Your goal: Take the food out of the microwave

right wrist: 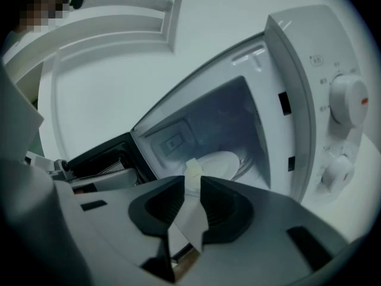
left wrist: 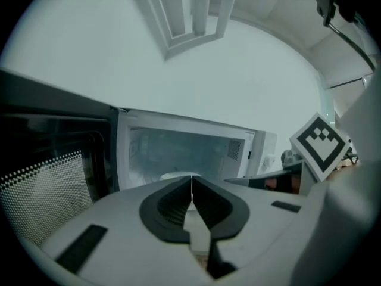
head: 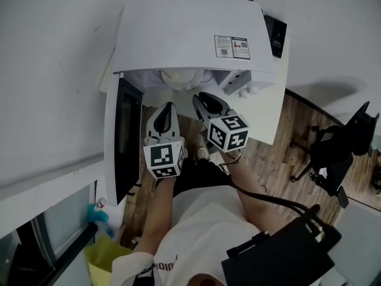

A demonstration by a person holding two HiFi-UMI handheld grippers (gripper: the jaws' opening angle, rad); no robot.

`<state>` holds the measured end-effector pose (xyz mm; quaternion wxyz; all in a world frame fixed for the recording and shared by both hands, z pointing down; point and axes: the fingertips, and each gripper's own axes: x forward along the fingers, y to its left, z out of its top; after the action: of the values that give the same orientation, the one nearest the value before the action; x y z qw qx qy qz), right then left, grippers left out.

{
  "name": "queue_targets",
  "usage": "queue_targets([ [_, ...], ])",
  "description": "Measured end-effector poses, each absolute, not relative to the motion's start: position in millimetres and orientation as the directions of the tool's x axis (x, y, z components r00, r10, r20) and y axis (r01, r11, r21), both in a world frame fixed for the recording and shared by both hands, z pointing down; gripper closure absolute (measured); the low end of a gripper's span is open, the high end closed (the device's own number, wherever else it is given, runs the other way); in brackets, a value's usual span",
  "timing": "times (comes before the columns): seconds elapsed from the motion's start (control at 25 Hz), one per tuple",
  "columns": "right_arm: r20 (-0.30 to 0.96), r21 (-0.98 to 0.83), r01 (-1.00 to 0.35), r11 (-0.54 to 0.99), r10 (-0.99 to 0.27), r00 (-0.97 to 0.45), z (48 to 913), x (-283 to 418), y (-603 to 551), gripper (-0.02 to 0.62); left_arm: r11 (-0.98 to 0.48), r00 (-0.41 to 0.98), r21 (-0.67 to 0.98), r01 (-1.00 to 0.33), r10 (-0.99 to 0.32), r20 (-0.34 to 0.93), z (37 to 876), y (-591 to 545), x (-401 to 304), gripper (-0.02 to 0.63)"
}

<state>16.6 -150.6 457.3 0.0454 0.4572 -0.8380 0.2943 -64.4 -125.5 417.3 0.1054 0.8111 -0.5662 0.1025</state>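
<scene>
**A:** Where's the food?

**B:** The white dish (right wrist: 221, 162) lies flat on the microwave (head: 190, 34) floor. It's straight ahead of the right claw (right wrist: 193, 180), a touch to its right. It's round, so it has no long axis.

**A:** And the claws?

**B:** The right claw stands narrowly apart, gripping nothing. A pale strip shows in the gap, and I can't tell what it is. The left claw (left wrist: 191, 180) is pinched together, empty. The right looks nearer.

**A:** Anything in the way?

**B:** The open door (left wrist: 53, 171) is left of the left claw, and the knobs (right wrist: 348, 100) are right of the right claw.

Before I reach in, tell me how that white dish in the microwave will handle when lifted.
The white dish looks rigid and smooth, so it is probably slippery to grip and breakable if dropped. It appears wide and shallow, so a grip on one rim may let it tilt. Its contents are hidden, so its weight is uncertain.
</scene>
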Motion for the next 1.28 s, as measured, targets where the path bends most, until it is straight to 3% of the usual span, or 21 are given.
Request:
queue_targets([
  [1.28, 0.363, -0.644, -0.719, 0.264, -0.722, -0.59, 511, -8, -179, 0.465, -0.349, 0.362, 0.099, -0.932, -0.881, 0.305, 458, -145, -80, 0.592],
])
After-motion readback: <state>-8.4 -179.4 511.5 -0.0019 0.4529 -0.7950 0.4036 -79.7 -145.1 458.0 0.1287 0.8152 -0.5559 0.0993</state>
